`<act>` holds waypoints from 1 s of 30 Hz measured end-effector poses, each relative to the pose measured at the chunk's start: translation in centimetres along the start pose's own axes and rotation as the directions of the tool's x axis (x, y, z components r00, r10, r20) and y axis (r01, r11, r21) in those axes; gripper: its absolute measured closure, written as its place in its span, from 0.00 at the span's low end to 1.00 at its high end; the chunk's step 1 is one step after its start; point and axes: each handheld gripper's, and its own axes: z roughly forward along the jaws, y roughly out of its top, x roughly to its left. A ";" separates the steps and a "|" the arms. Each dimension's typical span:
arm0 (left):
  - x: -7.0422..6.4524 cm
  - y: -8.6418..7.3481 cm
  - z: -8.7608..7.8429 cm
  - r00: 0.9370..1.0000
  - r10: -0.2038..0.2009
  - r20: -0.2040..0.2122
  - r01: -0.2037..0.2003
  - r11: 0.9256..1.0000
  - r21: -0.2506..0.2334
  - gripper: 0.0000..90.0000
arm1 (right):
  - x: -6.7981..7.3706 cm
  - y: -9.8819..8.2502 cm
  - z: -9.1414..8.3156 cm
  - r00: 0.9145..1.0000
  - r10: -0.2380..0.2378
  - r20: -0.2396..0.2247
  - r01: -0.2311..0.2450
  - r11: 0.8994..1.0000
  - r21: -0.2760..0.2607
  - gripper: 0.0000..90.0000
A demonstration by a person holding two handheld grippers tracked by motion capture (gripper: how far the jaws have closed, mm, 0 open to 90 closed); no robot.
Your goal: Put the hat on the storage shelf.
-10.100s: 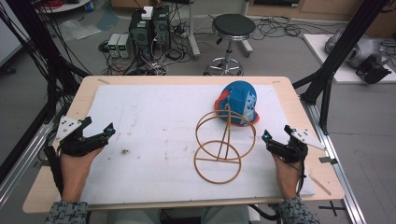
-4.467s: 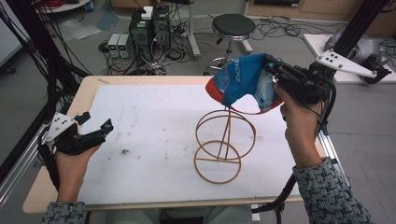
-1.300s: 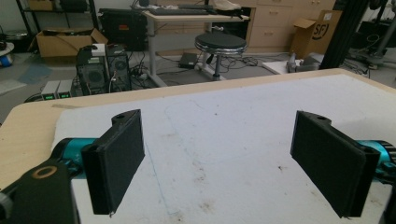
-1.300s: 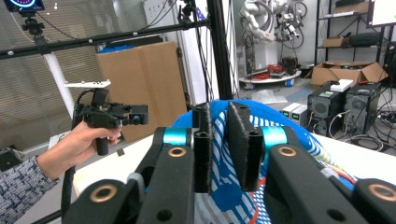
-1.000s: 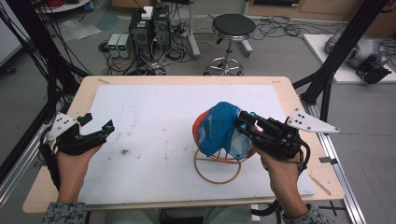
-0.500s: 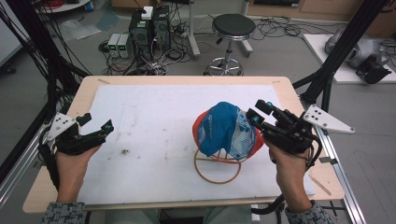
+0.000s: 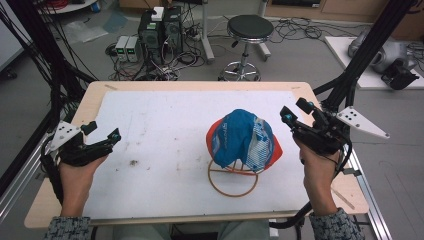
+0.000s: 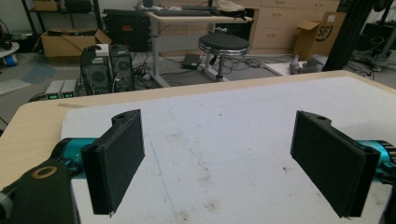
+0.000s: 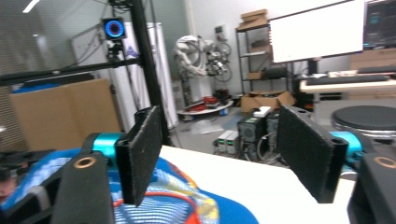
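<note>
Fig.: blue/orange fabric cap w/ mesh panel sits draped on wire stand, centre-right of high view; placement looks done, only pull-back left. Right gripper beside cap, jaws apart, empty. Left gripper, lower left, likewise spread. Stand: thin orange rings; table pale wood.

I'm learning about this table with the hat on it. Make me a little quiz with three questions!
1. True or false: the blue and orange cap sits on top of the wire stand.
2. Which gripper is nearer the cap? A) left gripper B) right gripper
3. Fill in: the jaws of both grippers are ____.

Key
1. True; the cap covers the top of the stand.
2. B; the right gripper is beside the cap, not touching it.
3. Open; each gripper view shows a wide gap between the pads.
</note>
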 end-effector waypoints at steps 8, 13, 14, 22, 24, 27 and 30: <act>0.0 0.0 0.1 1.000 -0.004 -0.003 0.004 1.000 -0.007 0.20 | -1.6 -0.7 -0.1 0.995 -0.014 0.103 0.014 1.000 0.002 0.24; 0.0 0.0 0.2 1.000 0.002 -0.003 -0.002 1.000 -0.009 0.20 | -2.4 -1.3 -0.3 0.989 -0.026 0.148 0.024 1.000 0.012 0.22; -0.1 0.0 0.3 1.000 0.001 -0.004 -0.001 1.000 -0.009 0.20 | -2.5 -1.4 -0.3 0.987 -0.028 0.156 0.026 1.000 0.013 0.22; -0.1 0.0 0.5 1.000 0.001 -0.002 -0.001 1.000 -0.010 0.20 | -3.6 -3.0 -0.2 0.968 -0.091 0.235 0.079 0.995 0.061 0.18; -0.1 -0.1 0.6 1.000 0.001 -0.001 -0.001 1.000 -0.007 0.20 | -3.9 -3.4 -0.2 0.961 -0.104 0.258 0.085 0.993 0.084 0.16; -0.1 -0.2 0.7 1.000 0.001 -0.003 -0.001 1.000 -0.006 0.20 | -4.2 -4.0 -0.3 0.961 -0.094 0.260 0.074 0.994 0.085 0.16; -0.1 -0.3 0.8 1.000 0.002 -0.006 -0.002 1.000 -0.005 0.20 | -4.5 -4.8 -0.3 0.960 -0.088 0.265 0.066 0.994 0.090 0.15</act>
